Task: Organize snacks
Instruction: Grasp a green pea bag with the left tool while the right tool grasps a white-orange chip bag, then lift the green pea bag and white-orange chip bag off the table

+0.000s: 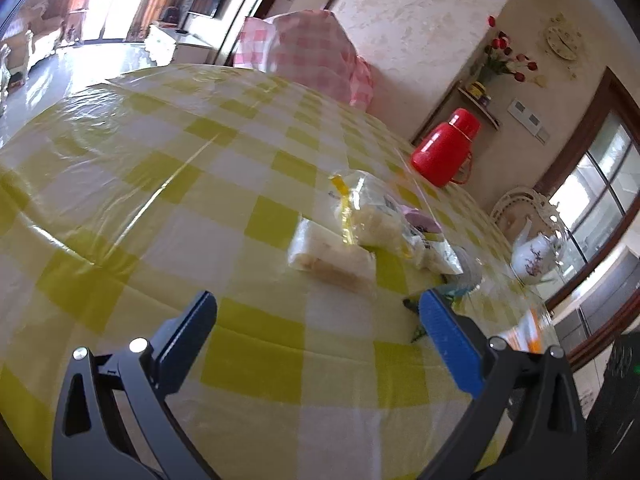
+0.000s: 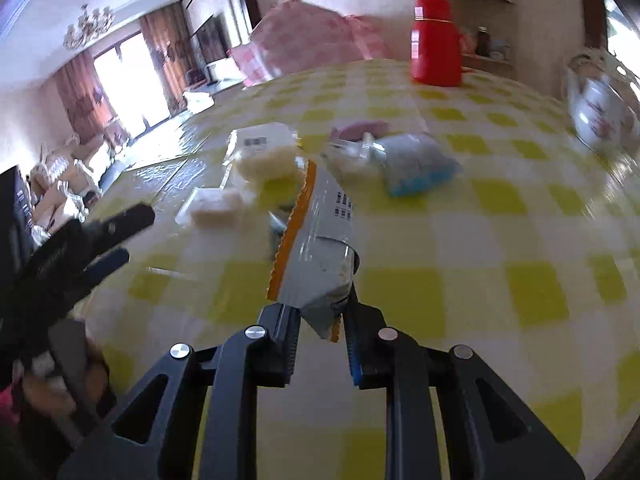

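Note:
My right gripper (image 2: 320, 316) is shut on the lower corner of a grey snack packet with orange serrated edges (image 2: 316, 240), which hangs tilted above the yellow-checked tablecloth (image 2: 440, 280). Beyond it lie more snacks: a white cracker bag (image 2: 264, 152), a small pale packet (image 2: 212, 204), a blue-and-white bag (image 2: 416, 164) and a pink packet (image 2: 364, 128). My left gripper (image 1: 320, 320) stands open over the cloth with nothing between its fingers, a little short of the snack pile (image 1: 360, 228). In the right wrist view, the left gripper (image 2: 120, 240) shows at the left.
A red thermos (image 1: 444, 152) stands at the far side of the table, also seen as the red thermos (image 2: 436, 44). A white teapot (image 1: 536, 256) sits at the right edge. A pink-checked covered chair (image 1: 316, 52) is behind the table. A hand (image 2: 60, 380) holds the left gripper.

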Demonstrator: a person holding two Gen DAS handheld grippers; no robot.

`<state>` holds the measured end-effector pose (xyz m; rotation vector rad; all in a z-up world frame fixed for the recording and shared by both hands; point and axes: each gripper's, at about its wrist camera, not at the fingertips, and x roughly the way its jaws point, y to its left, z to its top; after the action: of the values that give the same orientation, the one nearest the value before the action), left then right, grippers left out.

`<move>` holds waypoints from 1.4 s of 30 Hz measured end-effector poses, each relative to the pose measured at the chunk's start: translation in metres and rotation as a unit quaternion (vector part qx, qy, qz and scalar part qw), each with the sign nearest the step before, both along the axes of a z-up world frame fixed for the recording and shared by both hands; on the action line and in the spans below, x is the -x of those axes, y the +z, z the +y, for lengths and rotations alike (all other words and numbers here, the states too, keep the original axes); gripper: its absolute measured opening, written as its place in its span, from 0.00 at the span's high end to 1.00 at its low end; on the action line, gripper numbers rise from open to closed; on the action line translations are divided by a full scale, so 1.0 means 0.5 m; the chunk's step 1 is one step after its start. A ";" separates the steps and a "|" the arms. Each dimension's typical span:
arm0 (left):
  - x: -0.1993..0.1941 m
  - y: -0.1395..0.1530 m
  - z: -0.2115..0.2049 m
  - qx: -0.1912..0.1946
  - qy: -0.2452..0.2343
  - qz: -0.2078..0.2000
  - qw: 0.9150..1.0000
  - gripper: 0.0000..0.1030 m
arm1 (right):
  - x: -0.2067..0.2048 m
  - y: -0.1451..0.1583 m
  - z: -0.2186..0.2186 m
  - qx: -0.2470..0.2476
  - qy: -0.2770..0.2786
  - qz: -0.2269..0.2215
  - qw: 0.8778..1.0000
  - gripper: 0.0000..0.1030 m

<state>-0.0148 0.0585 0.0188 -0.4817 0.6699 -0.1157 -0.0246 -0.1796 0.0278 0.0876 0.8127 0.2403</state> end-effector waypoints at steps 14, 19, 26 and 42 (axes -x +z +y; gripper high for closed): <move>-0.082 0.018 -0.280 -0.187 -0.137 0.025 0.972 0.02 | 0.046 -0.031 -0.082 -0.024 -0.064 0.019 0.998 0.80; -0.144 -0.016 -0.313 -0.218 -0.136 0.065 0.964 0.20 | 0.041 -0.035 -0.104 -0.042 -0.078 0.027 0.996 0.80; -0.133 -0.010 -0.291 -0.195 -0.159 0.052 0.966 0.64 | 0.040 -0.035 -0.119 -0.053 -0.083 0.028 0.995 0.80; -0.074 0.006 -0.274 -0.176 -0.155 0.024 0.972 0.64 | 0.036 -0.049 -0.152 -0.108 -0.093 0.043 0.989 0.80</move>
<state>0.0223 -0.0786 0.0216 -0.0346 0.7914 -0.2756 -0.0424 -0.2556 0.0031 0.3777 0.8568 0.1488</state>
